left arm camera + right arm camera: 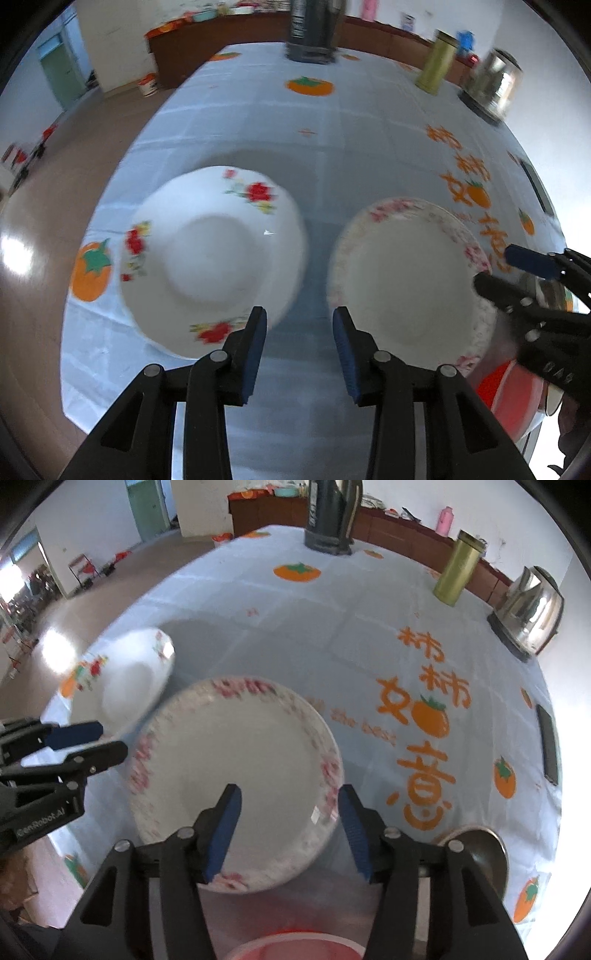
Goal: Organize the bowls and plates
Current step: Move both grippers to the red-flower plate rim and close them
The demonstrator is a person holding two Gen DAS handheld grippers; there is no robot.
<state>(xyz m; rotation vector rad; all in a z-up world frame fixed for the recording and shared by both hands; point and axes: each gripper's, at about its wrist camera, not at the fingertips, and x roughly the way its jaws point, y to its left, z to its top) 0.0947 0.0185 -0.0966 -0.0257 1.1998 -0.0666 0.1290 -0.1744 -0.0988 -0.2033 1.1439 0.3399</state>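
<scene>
Leftmost on the counter (325, 155), which carries a pale cloth printed with orange fruit, sits a white bowl (214, 254) with red flowers on its rim. Just right of it, with a strip of cloth between them, lies a plate (406, 280) with a pink floral border. The left hand-held gripper (300, 319) hangs above that strip, its blue pads apart and nothing between them. Over the near right part of the plate hovers the right hand-held gripper (290, 797), jaws likewise parted, not pressing on anything; whether the plate's rim lies between its pads I cannot tell. Nearer the counter's edge, a red bowl (295, 947) shows below the plate, and a steel bowl (484, 849) sits to the right. At the far side stand a dark jug (330, 517), a gold canister (458, 568) and a shiny kettle (528, 605).
</scene>
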